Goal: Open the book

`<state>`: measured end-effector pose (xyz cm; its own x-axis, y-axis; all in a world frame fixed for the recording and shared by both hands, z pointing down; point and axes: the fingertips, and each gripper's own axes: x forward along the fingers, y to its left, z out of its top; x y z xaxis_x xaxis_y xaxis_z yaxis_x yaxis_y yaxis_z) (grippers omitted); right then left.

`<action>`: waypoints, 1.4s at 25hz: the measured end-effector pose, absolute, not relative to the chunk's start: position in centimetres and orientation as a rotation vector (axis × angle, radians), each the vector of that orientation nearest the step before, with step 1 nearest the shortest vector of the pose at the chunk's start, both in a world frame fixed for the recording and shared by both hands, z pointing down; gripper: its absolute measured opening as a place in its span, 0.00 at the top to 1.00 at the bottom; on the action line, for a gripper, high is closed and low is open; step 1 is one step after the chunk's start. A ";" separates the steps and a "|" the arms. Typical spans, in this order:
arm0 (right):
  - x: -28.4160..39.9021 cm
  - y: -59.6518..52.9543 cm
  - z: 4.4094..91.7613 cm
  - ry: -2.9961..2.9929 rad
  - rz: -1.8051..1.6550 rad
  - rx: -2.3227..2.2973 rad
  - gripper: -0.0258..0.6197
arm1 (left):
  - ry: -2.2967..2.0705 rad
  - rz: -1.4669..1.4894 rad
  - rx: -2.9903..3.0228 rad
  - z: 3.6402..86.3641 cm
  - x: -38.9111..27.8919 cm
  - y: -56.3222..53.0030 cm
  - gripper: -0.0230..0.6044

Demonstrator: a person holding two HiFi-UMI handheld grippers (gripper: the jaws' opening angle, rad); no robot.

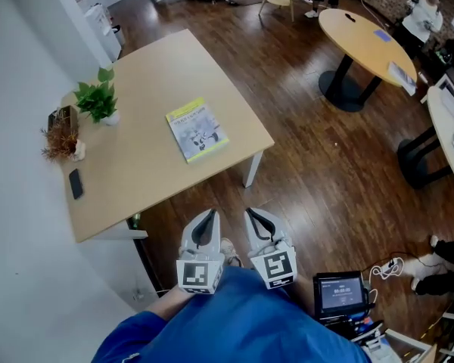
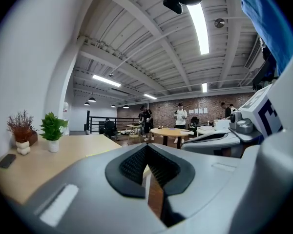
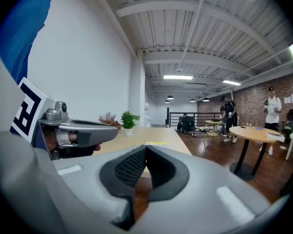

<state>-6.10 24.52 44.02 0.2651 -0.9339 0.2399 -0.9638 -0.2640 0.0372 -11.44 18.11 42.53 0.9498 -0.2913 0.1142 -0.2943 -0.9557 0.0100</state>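
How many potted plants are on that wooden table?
2. The green plant stands near the table's left edge; the reddish plant sits right beside it, closer to that edge. No others appear hidden.

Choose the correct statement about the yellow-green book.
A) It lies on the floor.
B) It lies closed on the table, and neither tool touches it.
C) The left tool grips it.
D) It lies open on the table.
B: the book lies closed, cover up, on the table, while the left tool and the right tool hang short of the table's near edge.
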 end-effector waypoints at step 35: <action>10.8 4.7 48.8 -1.951 0.387 2.164 0.96 | -0.720 0.349 2.954 47.5 2.2 -0.5 0.95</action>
<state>10.82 4.75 48.85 0.0934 -0.9410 0.3254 -0.9939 -0.1073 -0.0251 2.23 -0.48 47.52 0.8635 -0.4442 0.2389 -0.4625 -0.8863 0.0241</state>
